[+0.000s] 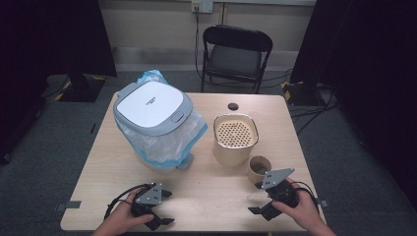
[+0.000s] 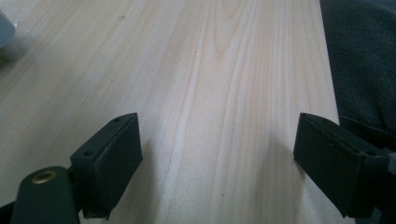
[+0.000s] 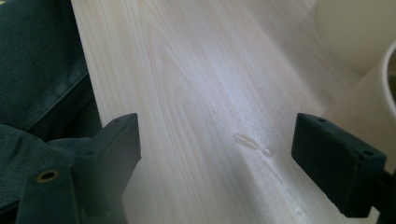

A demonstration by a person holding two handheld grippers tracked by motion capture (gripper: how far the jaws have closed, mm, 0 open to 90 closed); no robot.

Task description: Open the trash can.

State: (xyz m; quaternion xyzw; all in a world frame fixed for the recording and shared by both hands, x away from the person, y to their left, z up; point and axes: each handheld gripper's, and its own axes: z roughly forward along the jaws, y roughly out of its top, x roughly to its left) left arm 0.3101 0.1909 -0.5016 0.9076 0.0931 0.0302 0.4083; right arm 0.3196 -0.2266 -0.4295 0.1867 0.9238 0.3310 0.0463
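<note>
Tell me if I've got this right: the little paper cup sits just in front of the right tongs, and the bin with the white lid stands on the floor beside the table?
Not quite. The bin with the white lid stands on the table, at its far left, as the high view shows. The rest holds: the little paper cup sits just in front of the right tongs.

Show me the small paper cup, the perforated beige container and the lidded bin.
small paper cup [image 1: 257, 168], high view, outer wall.
perforated beige container [image 1: 235, 132], high view, perforated top.
lidded bin [image 1: 150, 102], high view, white lid.
</note>
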